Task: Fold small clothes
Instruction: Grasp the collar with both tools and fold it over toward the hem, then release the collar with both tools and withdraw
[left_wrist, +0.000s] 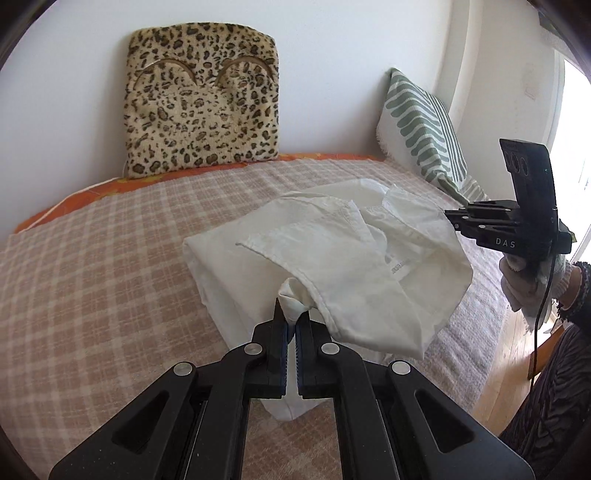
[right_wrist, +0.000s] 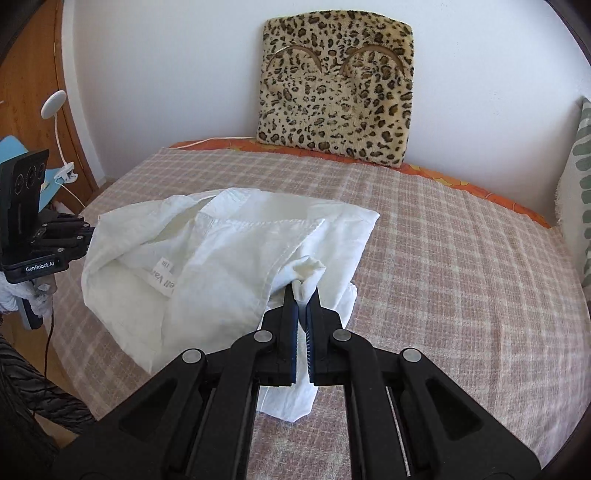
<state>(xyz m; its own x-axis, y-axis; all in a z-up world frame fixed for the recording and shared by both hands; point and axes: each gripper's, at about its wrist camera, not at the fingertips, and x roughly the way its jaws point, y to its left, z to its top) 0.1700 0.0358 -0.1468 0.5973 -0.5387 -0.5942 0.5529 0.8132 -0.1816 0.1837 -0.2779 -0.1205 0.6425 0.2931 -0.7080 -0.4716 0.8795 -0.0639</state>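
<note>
The white garment hangs half lifted over the checked bedspread, in front of the leopard cushion that leans on the wall. My left gripper is clamped on one bunched corner of it, and my right gripper pinches another. No container shows; the garment's lower folds rest on the bedspread.
</note>
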